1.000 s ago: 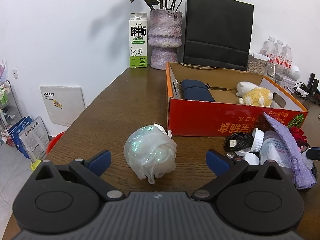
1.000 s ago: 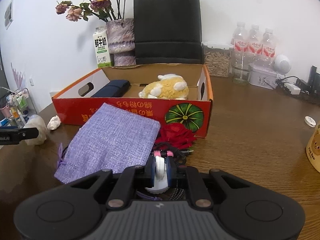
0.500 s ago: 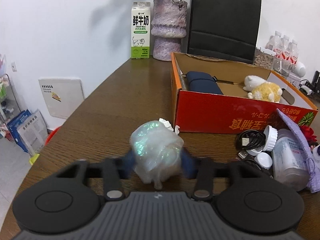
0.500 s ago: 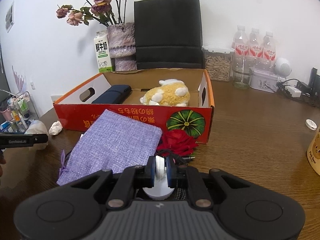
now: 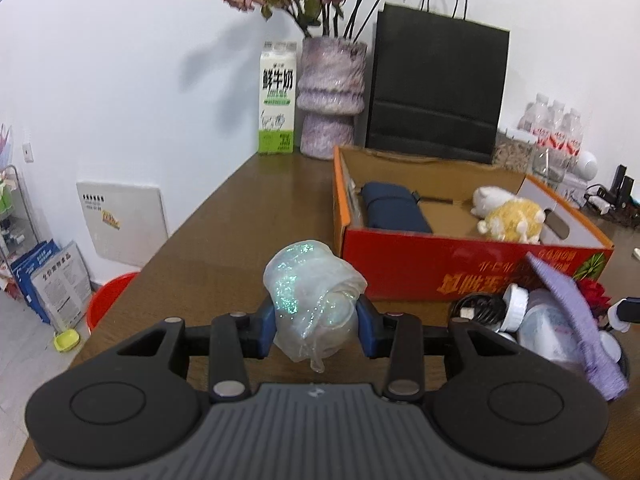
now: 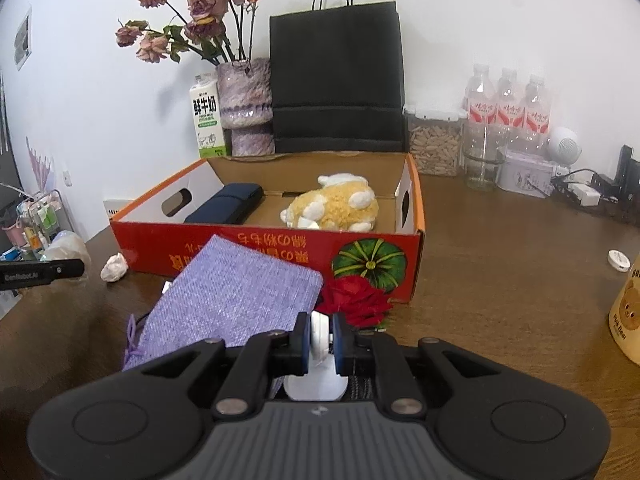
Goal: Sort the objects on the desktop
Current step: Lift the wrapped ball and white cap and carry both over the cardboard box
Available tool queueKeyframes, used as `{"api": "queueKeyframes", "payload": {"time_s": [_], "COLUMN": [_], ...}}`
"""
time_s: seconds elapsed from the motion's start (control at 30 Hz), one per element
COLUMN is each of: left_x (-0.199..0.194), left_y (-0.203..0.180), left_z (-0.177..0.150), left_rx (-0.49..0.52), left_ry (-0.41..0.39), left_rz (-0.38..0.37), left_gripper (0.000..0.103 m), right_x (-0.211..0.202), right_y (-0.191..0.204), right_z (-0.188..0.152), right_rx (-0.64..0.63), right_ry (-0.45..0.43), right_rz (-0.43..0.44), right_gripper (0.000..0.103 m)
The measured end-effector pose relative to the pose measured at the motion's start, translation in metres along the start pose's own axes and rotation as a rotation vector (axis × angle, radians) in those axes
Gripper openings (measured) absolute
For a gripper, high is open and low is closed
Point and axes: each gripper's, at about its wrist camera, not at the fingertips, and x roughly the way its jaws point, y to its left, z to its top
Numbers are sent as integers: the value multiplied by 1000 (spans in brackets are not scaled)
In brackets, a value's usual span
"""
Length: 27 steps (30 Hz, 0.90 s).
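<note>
A: Left gripper (image 5: pixel 316 322) has just closed; its pads pinch the iridescent mesh pouf (image 5: pixel 314 298), held off the table (image 5: pixel 240 220).

B: Target?

A: Red cardboard box (image 5: pixel 460 276) lies ahead and right, nearest the left hand. Right gripper (image 6: pixel 320 338) clamps a white cap (image 6: pixel 319 332).

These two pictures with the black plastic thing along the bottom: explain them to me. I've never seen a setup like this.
Each picture comes from a camera on a hand-held two-finger gripper, looking along its fingers; a person carries one in each hand. The left view shows the left gripper, which has just closed on a shimmery white bundle. The right view shows the right gripper, shut on a small white object that I can't identify. On the wooden table stands a red cardboard box holding a plush toy and a dark blue pouch. Before it lie a purple cloth bag and a red rose.
</note>
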Motion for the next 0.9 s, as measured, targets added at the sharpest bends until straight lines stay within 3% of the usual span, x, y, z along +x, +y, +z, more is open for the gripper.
{"api": "queueKeyframes", "payload": {"time_s": [0.57, 0.9], "left_x": [3, 35], "left_y": [-57, -85], "left_z": [59, 84], "left_rx": [57, 34], "left_ry": [-147, -155], "left_rz": [-133, -182], "left_gripper": [41, 41], "right_x": [12, 50], "right_y": [13, 27], "right_z": [67, 103], "right_rx": [-63, -44], "right_ry": [-163, -188], "right_rz": [41, 88], "right_gripper": [11, 11]}}
